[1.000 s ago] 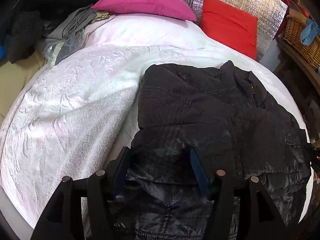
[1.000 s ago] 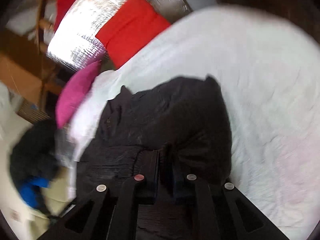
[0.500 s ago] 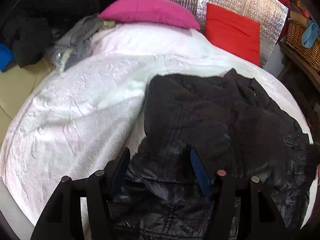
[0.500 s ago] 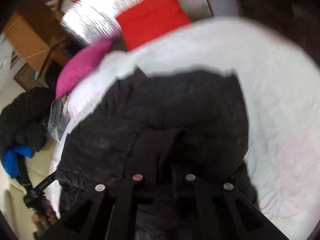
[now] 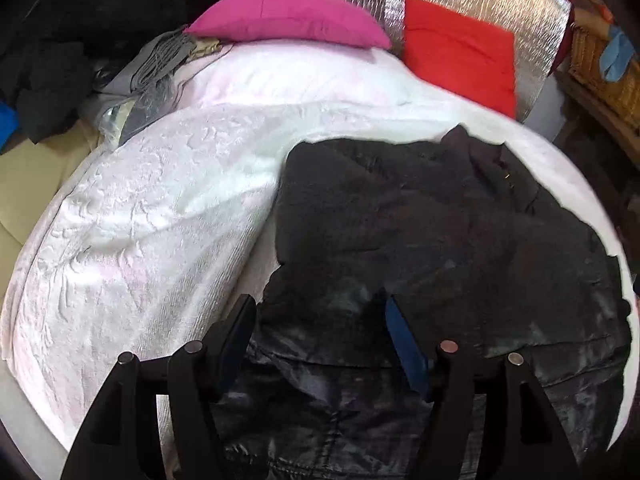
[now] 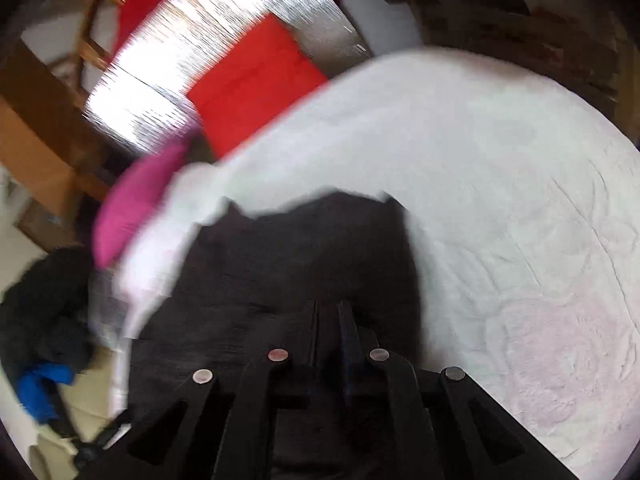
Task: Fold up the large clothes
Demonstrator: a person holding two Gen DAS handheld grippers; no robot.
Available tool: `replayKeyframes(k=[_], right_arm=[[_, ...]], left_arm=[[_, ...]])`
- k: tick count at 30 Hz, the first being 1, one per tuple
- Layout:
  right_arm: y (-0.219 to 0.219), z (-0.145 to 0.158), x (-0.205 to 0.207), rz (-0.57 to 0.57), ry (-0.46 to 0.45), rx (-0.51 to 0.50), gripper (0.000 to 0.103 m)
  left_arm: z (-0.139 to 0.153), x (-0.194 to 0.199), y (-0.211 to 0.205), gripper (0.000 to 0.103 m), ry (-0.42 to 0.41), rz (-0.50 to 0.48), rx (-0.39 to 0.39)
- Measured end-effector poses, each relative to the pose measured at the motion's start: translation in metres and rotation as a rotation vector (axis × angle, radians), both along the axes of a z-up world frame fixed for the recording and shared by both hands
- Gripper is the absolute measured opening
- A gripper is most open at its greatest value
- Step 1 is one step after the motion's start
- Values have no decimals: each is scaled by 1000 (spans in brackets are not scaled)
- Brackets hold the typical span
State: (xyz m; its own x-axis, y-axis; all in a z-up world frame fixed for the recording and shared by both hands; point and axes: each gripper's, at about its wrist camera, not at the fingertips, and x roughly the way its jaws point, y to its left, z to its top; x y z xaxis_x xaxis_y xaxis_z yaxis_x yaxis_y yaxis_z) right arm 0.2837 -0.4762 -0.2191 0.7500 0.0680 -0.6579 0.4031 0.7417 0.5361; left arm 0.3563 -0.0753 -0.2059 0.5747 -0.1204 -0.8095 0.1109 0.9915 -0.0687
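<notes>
Here, black jacket (image 5: 420, 232) beneath spread left tool (image 5: 320, 320), right tool (image 6: 328, 312) pinching its fabric, white bedspread (image 5: 140, 208).

The right wrist view is motion-blurred: the red square cushion (image 6: 256, 84) and the pink oval pillow (image 6: 136, 204) lack sharp edges. The black quilted jacket (image 6: 296, 264) shows no stitching there, and its lower part is cut off by the frame edge. Whether fabric sits between the near-closed fingers of the right gripper (image 6: 328, 316) cannot be determined. In the left wrist view, the jacket hem (image 5: 320, 440) runs off the bottom edge.
</notes>
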Motion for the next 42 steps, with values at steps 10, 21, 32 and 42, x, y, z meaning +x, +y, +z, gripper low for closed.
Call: replayKeyframes(k=[10, 21, 32, 42], right_arm=[[27, -4, 7, 118, 30, -1, 91], [73, 21, 6, 80, 31, -375, 13], [22, -14, 6, 23, 176, -198, 16], [89, 40, -17, 110, -128, -342, 102]], left_arm=[[-14, 0, -30, 77, 8, -89, 123], [0, -5, -27, 77, -57, -73, 98], [-12, 1, -26, 83, 21, -69, 112], [-1, -3, -30, 83, -36, -75, 54]])
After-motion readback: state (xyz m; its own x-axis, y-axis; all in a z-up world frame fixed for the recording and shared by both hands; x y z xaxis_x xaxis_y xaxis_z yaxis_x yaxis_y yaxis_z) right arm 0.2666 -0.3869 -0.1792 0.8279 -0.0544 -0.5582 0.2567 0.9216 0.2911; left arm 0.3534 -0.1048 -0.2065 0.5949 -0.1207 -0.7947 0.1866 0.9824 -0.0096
